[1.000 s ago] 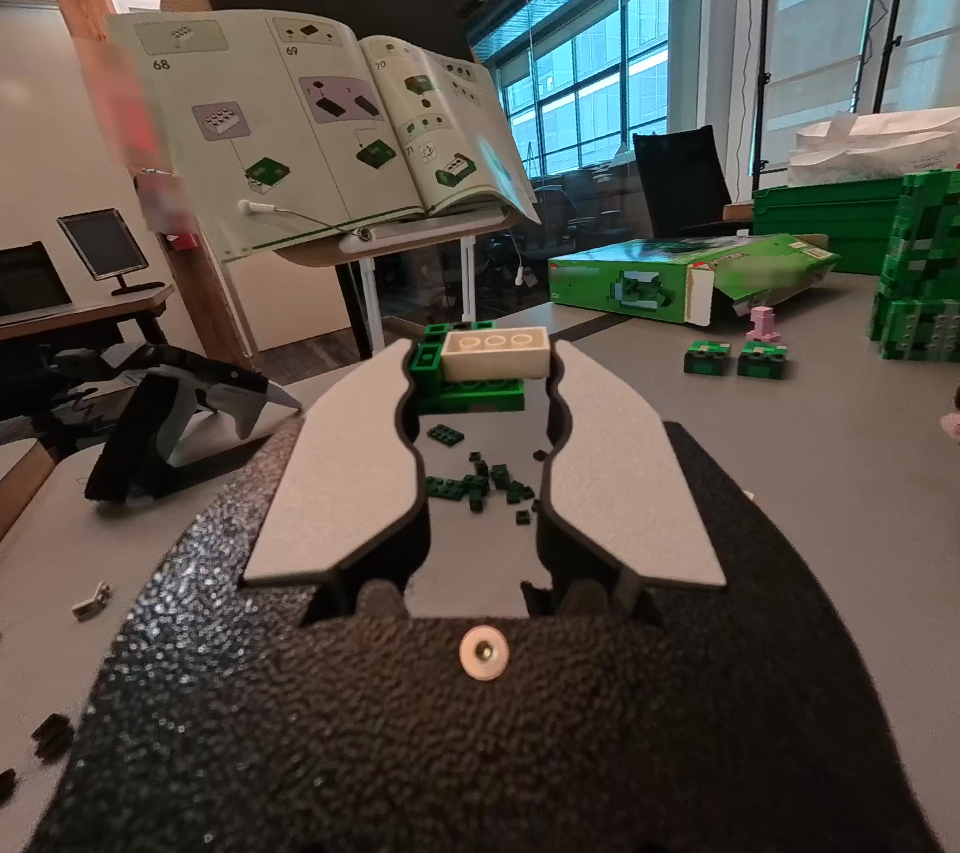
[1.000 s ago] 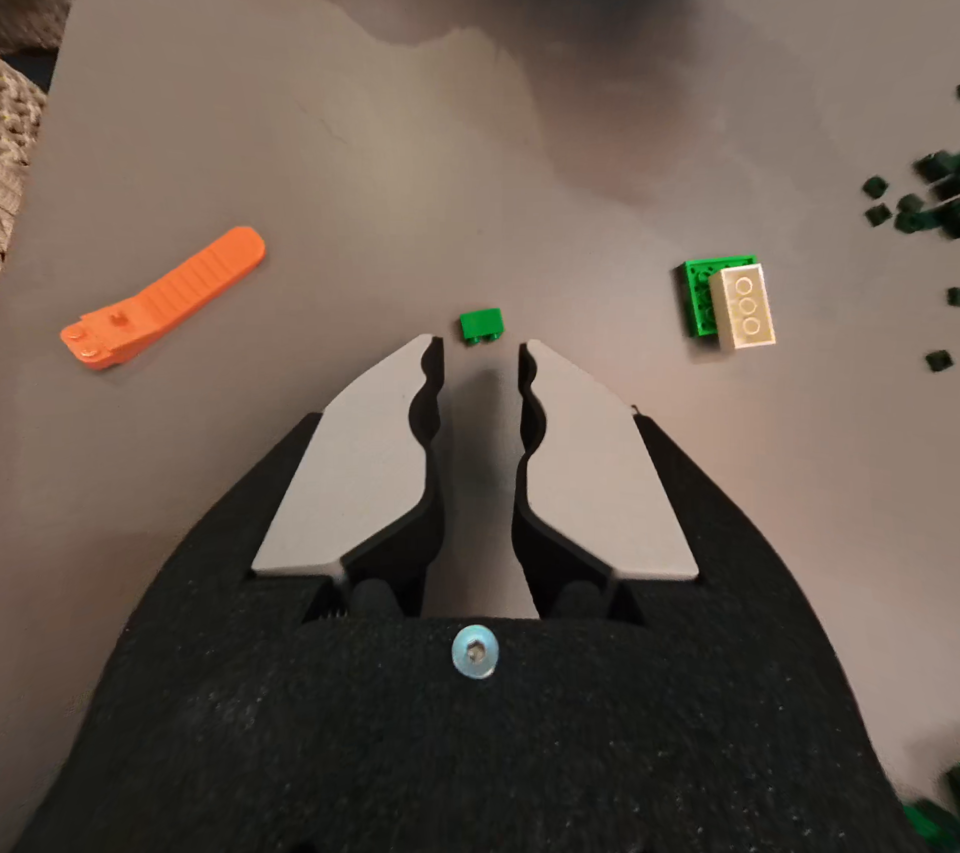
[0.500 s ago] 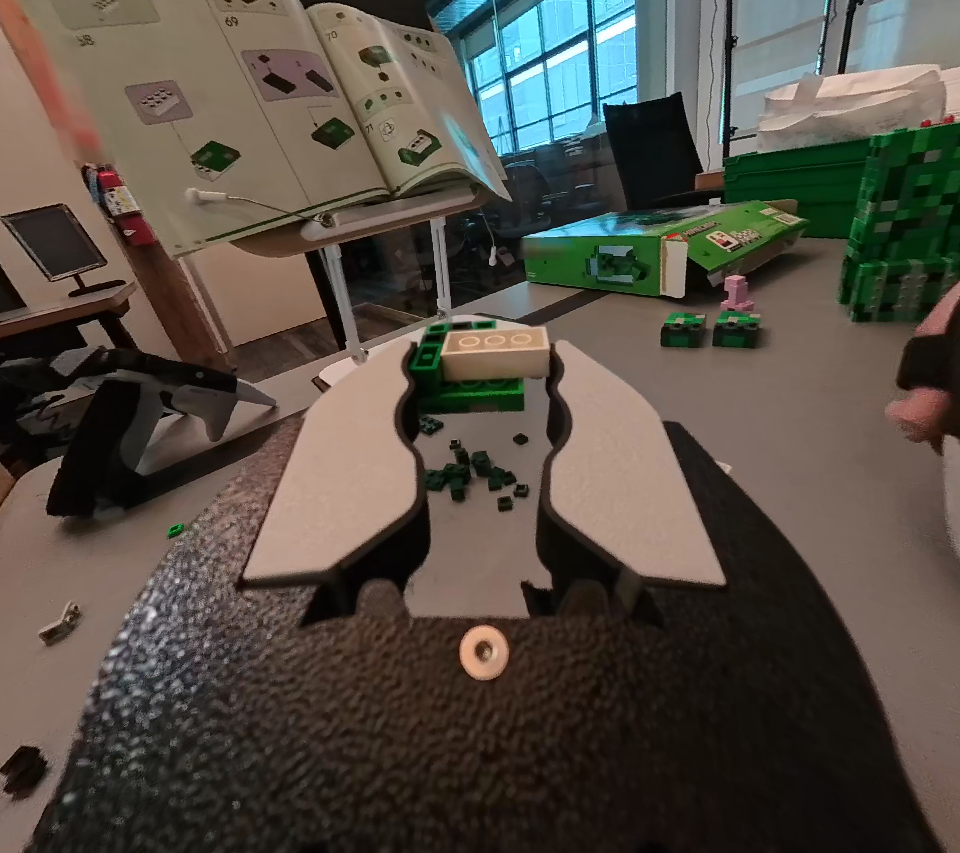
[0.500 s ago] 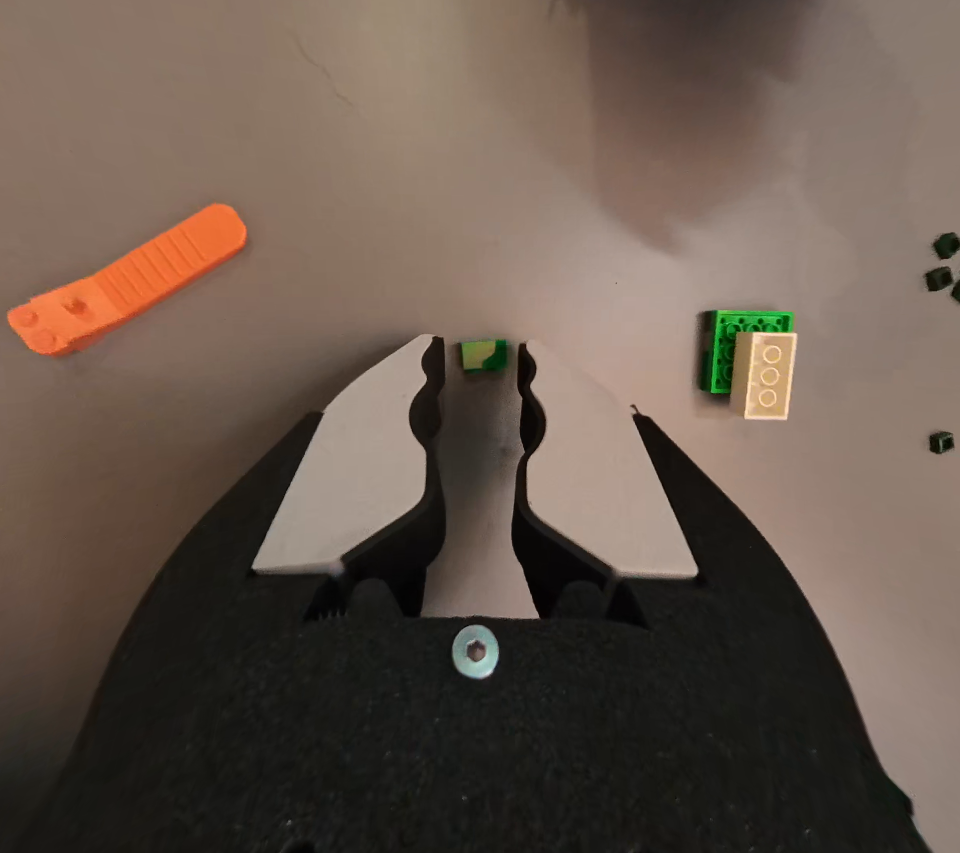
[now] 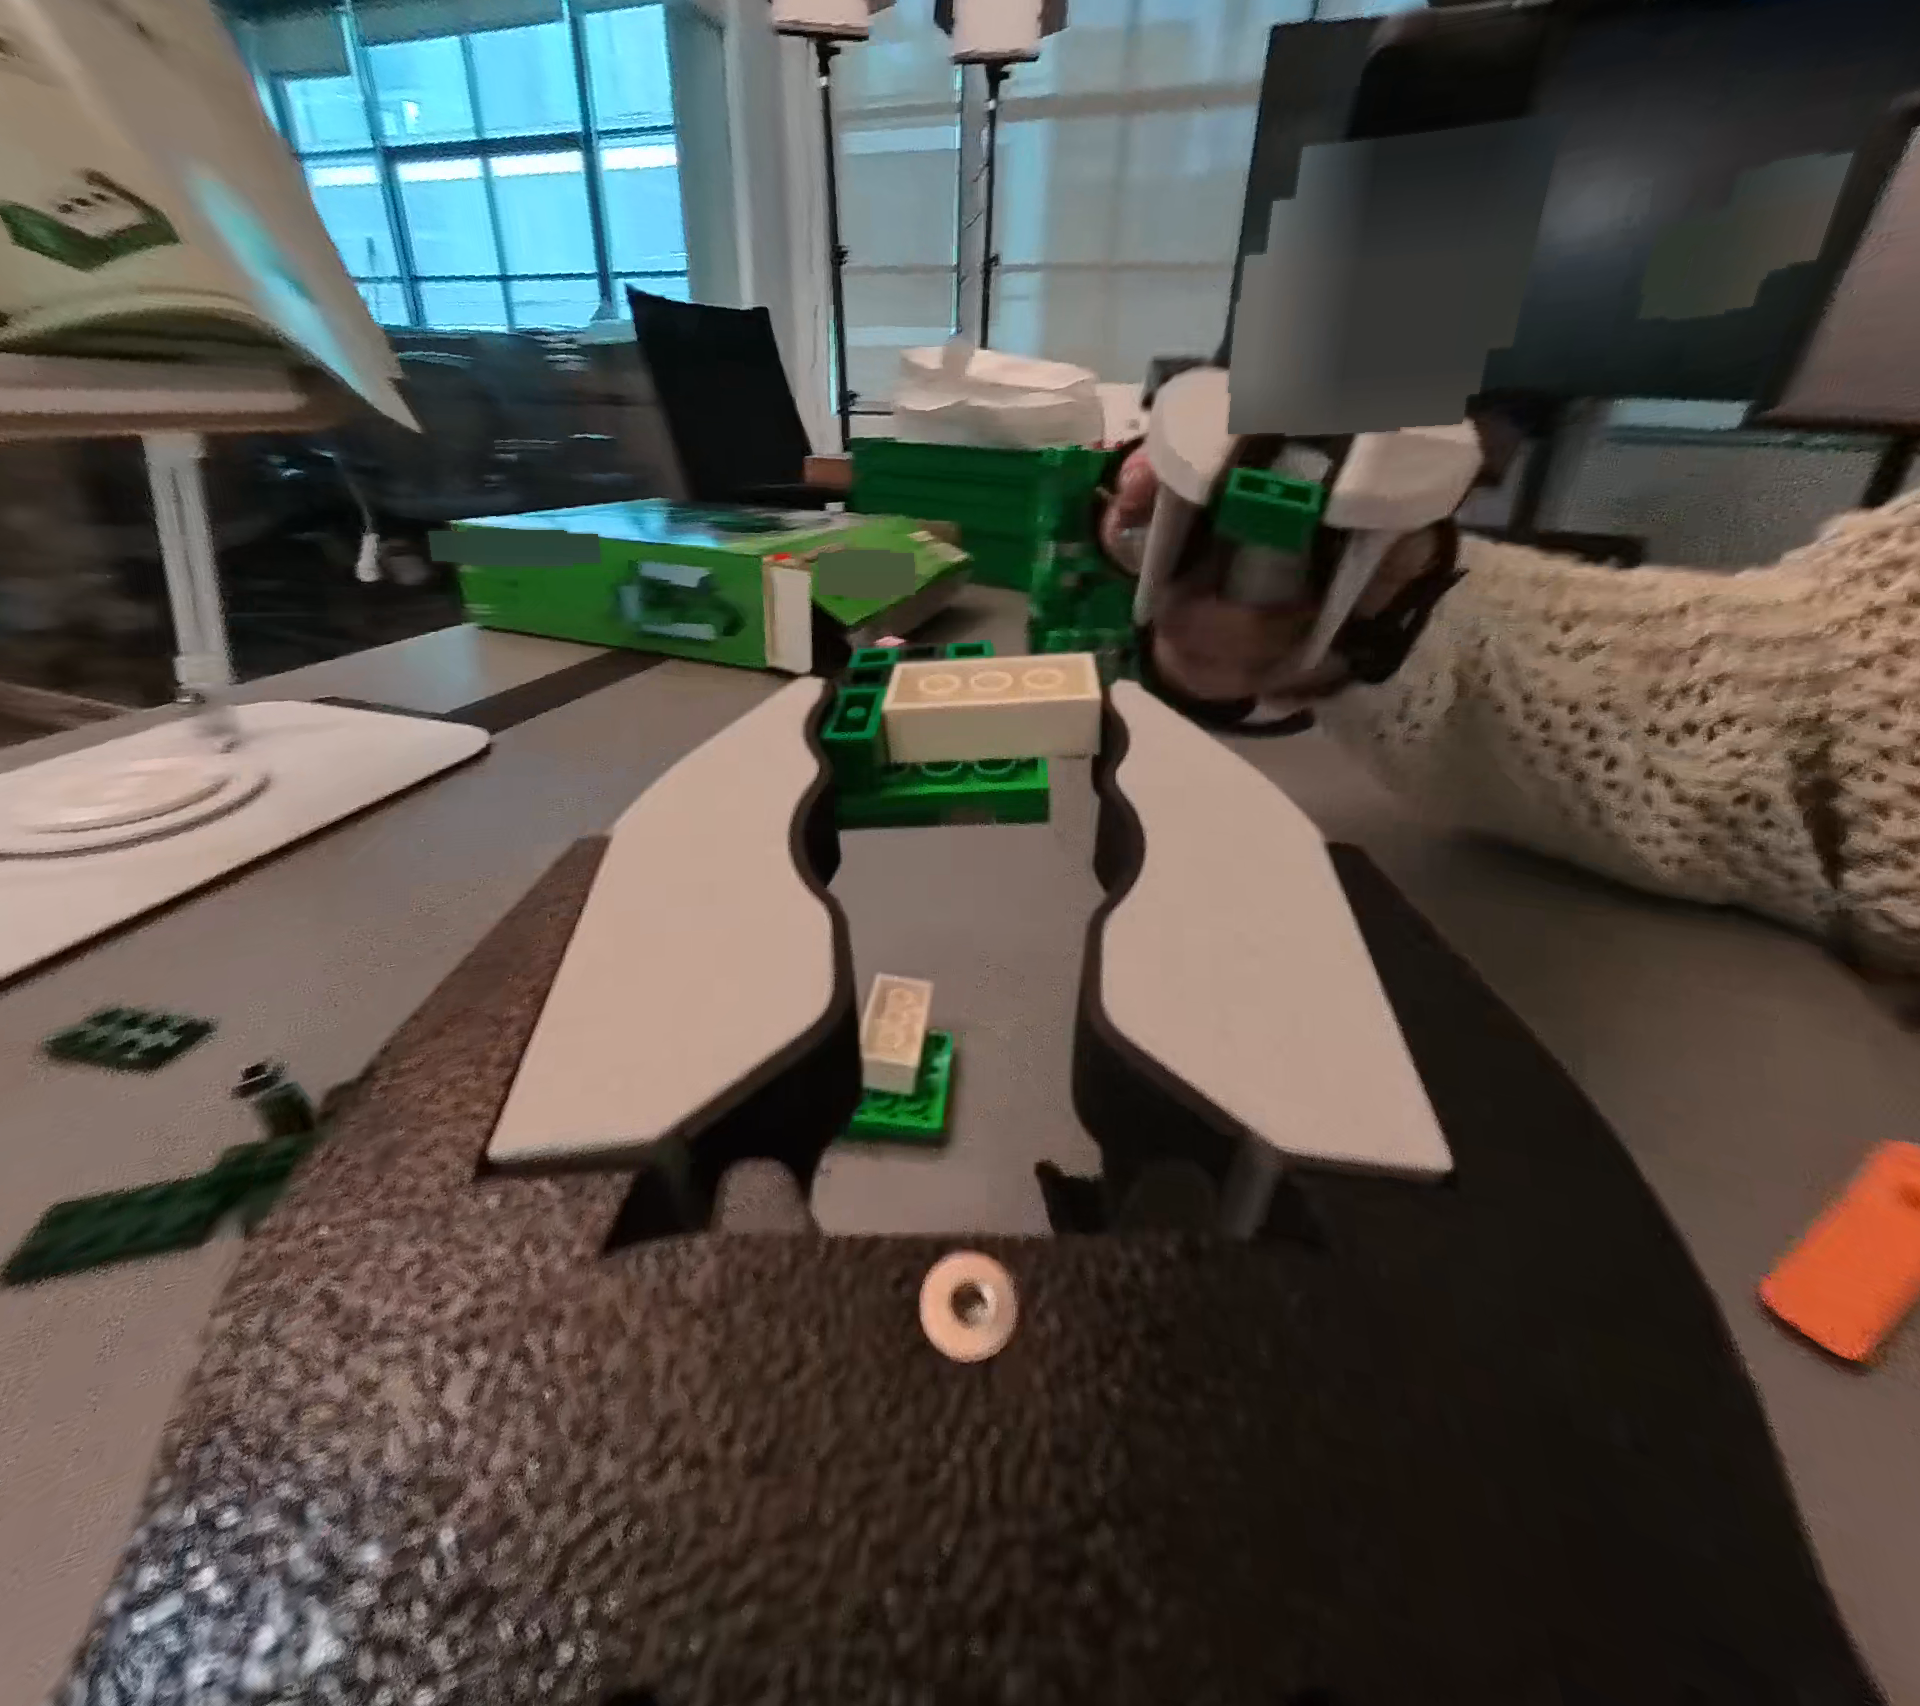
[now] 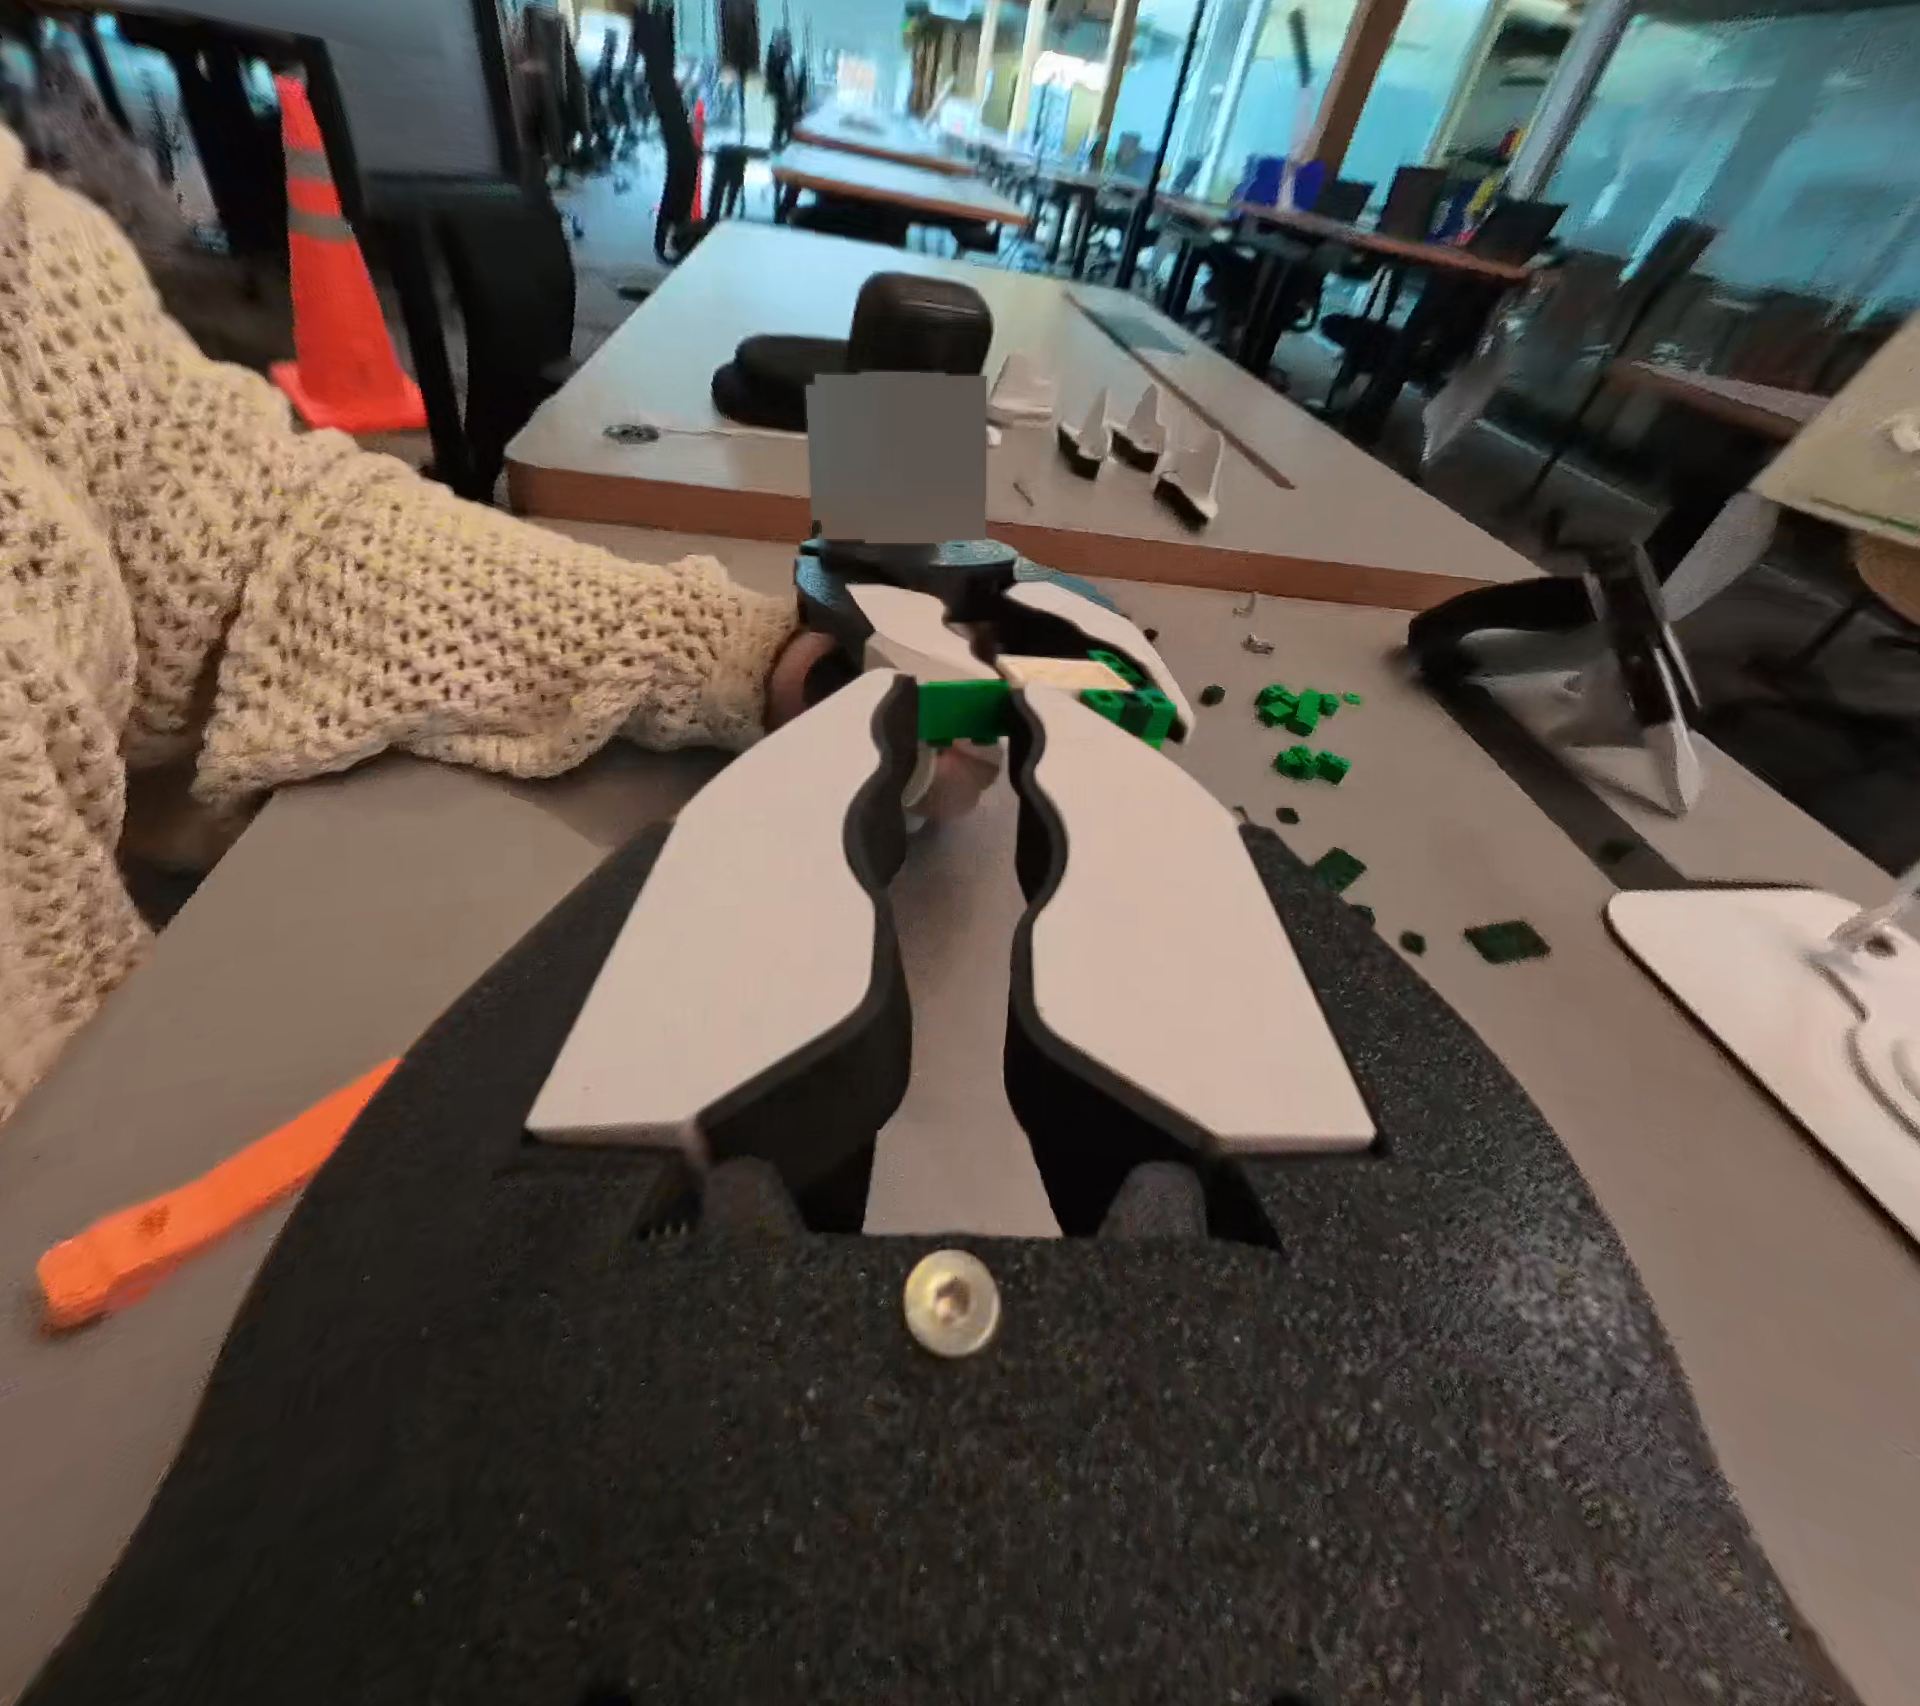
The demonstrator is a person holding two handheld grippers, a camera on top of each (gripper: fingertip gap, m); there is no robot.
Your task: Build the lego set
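My left gripper (image 5: 966,709) is shut on a small assembly (image 5: 987,706): a white brick and green bricks on a green plate, held above the grey table (image 5: 1351,1033). My right gripper (image 6: 958,700) is shut on a small green brick (image 6: 961,713) and holds it in the air, close in front of the left gripper (image 6: 1029,669) and its assembly (image 6: 1070,675). In the left wrist view the right gripper (image 5: 1268,513) with the green brick (image 5: 1270,505) is up and to the right of the assembly, apart from it.
A second green plate with a white brick (image 5: 902,1074) lies on the table under my left gripper. An orange brick separator (image 6: 208,1199) lies near the front. Loose dark green pieces (image 6: 1299,721), a booklet stand base (image 5: 208,783), a green box (image 5: 707,586) and a cream knit sleeve (image 5: 1610,721) are around.
My right gripper has shut on the small green brick, lifted it off the table and turned toward the left gripper. My left gripper has swung right with its assembly.
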